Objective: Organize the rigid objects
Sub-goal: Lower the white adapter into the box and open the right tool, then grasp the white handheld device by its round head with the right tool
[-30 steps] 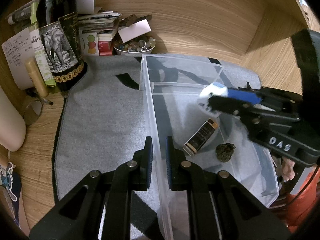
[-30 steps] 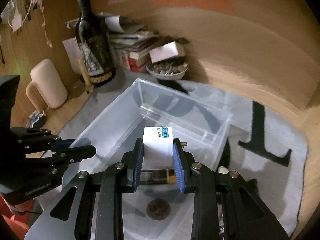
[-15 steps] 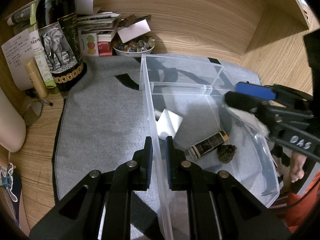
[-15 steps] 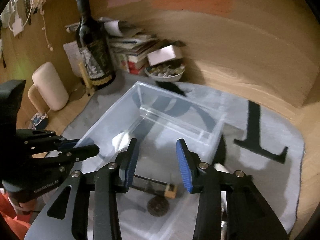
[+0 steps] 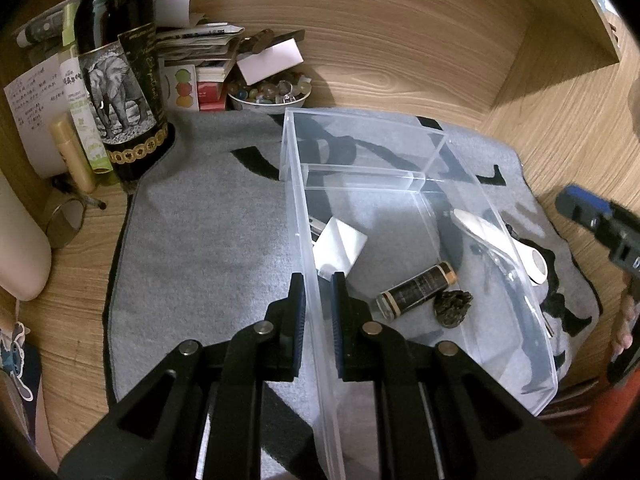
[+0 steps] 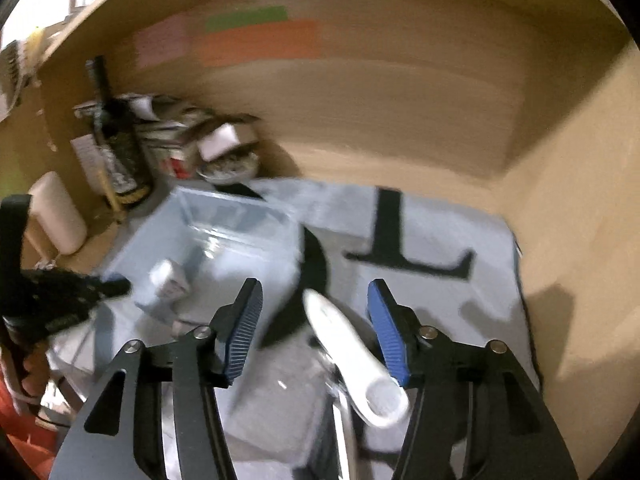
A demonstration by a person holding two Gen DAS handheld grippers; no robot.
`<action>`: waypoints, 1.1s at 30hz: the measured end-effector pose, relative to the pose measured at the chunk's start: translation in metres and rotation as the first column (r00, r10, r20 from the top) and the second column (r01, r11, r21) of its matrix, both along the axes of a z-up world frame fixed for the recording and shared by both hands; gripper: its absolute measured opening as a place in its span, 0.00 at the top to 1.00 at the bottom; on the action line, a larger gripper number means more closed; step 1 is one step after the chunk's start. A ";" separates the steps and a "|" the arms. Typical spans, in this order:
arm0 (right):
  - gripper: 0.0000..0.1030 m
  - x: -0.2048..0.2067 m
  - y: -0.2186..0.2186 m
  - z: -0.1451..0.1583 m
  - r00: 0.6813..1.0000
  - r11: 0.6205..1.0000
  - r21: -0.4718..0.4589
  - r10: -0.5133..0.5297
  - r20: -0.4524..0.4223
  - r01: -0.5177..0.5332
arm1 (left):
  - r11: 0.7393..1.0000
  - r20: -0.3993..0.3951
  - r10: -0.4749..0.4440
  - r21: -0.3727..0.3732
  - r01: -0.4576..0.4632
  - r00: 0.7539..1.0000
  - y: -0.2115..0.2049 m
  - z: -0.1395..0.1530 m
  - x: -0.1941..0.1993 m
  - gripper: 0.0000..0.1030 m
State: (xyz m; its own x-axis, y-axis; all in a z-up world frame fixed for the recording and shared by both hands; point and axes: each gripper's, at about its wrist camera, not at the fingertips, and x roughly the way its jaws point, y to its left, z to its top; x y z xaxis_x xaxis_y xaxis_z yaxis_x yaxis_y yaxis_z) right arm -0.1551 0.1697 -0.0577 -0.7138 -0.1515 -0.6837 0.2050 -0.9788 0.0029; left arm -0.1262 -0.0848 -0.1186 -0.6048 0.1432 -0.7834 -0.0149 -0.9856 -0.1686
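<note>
A clear plastic bin [image 5: 424, 184] stands on a grey mat [image 5: 208, 240]. In it lie a white plug adapter [image 5: 340, 246], a dark cylindrical bottle [image 5: 416, 290] and a small dark pine cone [image 5: 454, 306]. My left gripper [image 5: 318, 320] is shut on the bin's left wall. A white handled tool [image 5: 500, 246] lies on the mat just outside the bin's right wall. My right gripper [image 6: 316, 326] is open and empty, its fingers either side of the white tool [image 6: 352, 360] and above it. That view is blurred. The bin [image 6: 224, 232] shows at its left.
A dark wine bottle [image 5: 120, 68], a stack of papers and boxes [image 5: 200, 56] and a bowl of stones [image 5: 270, 94] crowd the back left corner. Wooden walls close the back and right. A cream cylinder [image 5: 20, 248] stands at the left edge.
My right gripper let the white adapter drop into the bin, opened, and swung right and out of the bin to over the white tool. My left gripper has kept its hold on the bin wall.
</note>
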 end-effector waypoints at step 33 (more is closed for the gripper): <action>0.62 -0.003 0.041 -0.085 0.981 0.993 -0.050 -0.095 0.169 0.105 | 1.000 0.001 0.000 -0.006 0.000 1.000 -0.002 -0.001 0.000 0.90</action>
